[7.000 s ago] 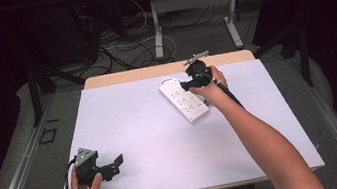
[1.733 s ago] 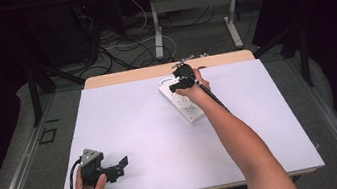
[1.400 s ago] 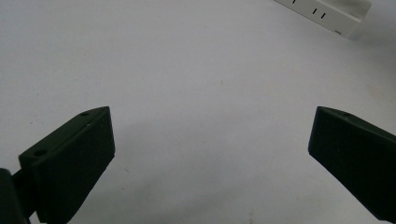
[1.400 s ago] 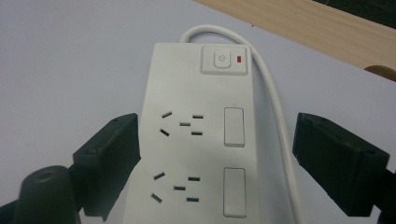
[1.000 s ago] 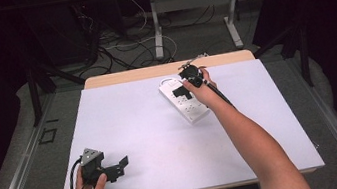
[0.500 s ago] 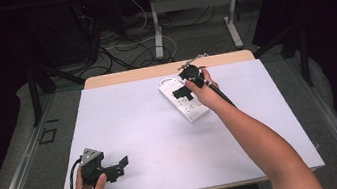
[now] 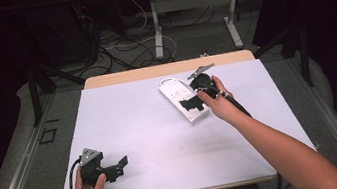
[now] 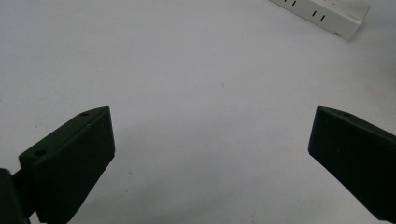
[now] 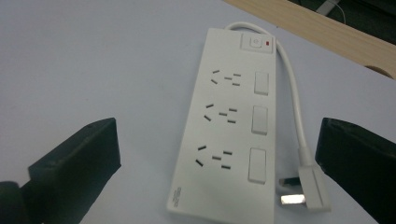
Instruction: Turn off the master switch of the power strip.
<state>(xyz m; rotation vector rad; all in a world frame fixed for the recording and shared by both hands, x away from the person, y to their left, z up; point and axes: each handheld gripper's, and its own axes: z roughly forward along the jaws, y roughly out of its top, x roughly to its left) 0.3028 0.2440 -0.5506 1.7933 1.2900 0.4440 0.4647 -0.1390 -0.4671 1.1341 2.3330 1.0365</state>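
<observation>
White power strip (image 9: 229, 126) lies flat on the pale table (image 7: 161, 126), toward 1 o'clock from table centre, its cable (image 9: 292, 93) looping to a plug (image 9: 310, 189) beside its near end. Right gripper (image 7: 192, 102) hovers over the strip, jaws wide apart, nothing held. Left gripper (image 7: 114, 167) sits at 7 o'clock near the table edge, jaws apart, empty

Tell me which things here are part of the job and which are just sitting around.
In the job:
- power strip
- its plug, lying beside the strip
- right gripper, jaws open over the strip

Just around:
- left gripper, open, near the table's front edge
- floor cables beyond the table
</observation>
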